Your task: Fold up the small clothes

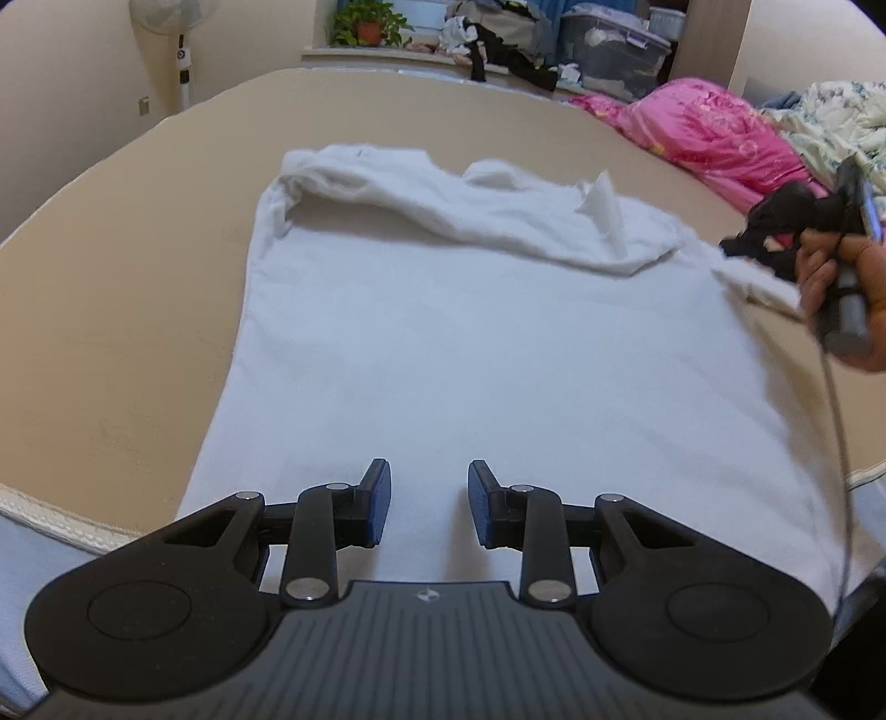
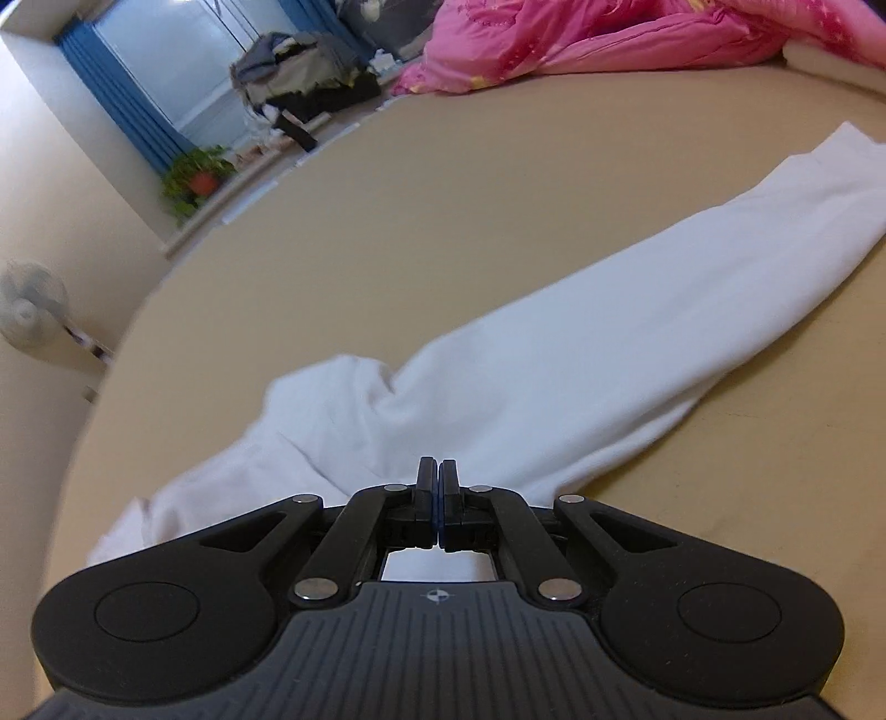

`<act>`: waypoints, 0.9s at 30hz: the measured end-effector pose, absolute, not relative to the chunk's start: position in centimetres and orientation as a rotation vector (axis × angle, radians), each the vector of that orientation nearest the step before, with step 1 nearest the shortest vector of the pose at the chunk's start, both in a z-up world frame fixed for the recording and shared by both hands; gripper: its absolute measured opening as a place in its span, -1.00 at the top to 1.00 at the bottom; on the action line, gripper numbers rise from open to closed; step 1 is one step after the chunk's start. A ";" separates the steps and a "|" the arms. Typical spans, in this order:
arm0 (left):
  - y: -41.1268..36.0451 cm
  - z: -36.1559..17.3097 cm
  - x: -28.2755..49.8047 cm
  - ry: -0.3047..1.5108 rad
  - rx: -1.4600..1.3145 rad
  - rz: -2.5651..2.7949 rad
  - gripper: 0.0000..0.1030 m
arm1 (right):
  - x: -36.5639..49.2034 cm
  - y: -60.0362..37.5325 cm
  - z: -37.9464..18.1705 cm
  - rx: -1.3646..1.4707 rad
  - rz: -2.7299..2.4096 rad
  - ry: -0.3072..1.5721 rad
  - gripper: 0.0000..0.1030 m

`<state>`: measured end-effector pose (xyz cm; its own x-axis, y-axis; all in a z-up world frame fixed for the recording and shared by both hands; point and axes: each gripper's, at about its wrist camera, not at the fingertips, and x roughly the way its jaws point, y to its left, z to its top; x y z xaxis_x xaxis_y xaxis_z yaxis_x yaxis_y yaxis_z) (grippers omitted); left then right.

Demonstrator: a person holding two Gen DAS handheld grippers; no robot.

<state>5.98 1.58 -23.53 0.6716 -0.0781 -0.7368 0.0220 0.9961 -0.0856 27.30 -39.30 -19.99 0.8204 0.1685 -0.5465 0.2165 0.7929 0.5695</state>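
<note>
1. White long-sleeved shirt [image 1: 470,343]: it lay flat, hem toward me, on the tan mattress [image 1: 138,266]. One sleeve [image 1: 443,199] was already folded across the chest; the other sleeve [image 2: 637,343] stretched out sideways over the bed, unfolded.
2. Right gripper [image 2: 438,487]: my jaws were closed w/ no gap showing, white cloth directly under and in front of the tips, approx. at the shoulder end of the stretched sleeve. Left wrist view showed the shirt edge lifted at that gripper [image 1: 764,243], so I judged it pinched the fabric; the exact bite was hidden.
3. Left gripper [image 1: 429,498]: my jaws stood wide apart, holding nothing, hovering over the hem region.
4. Progress (judgement): early stage. Done: shirt spread, one sleeve in. Left: second sleeve inward, then body folds.
5. Surroundings: pink quilt [image 1: 703,122] at the far side of the bed, well apart from the shirt; clothes pile [image 1: 498,33], potted plant [image 1: 368,25] and fan [image 1: 177,33] beyond.
</note>
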 end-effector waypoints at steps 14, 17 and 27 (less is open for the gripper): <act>1.2 -24.9 5.7 0.813 0.007 -0.086 0.33 | 31.0 -36.7 -21.8 0.792 0.146 0.733 0.84; 0.9 -25.1 5.9 0.816 0.031 -0.088 0.33 | 30.1 -37.6 -19.2 0.807 0.134 0.563 0.93; 0.3 -25.5 6.1 0.813 0.054 -0.081 0.33 | 28.4 -43.1 -21.8 0.895 -0.179 0.675 0.83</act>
<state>6.06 0.31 -25.48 0.6844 -0.0515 -0.7272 0.0934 0.9955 0.0174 28.35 -43.08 -21.76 0.7814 0.1274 -0.6109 0.4141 0.6265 0.6603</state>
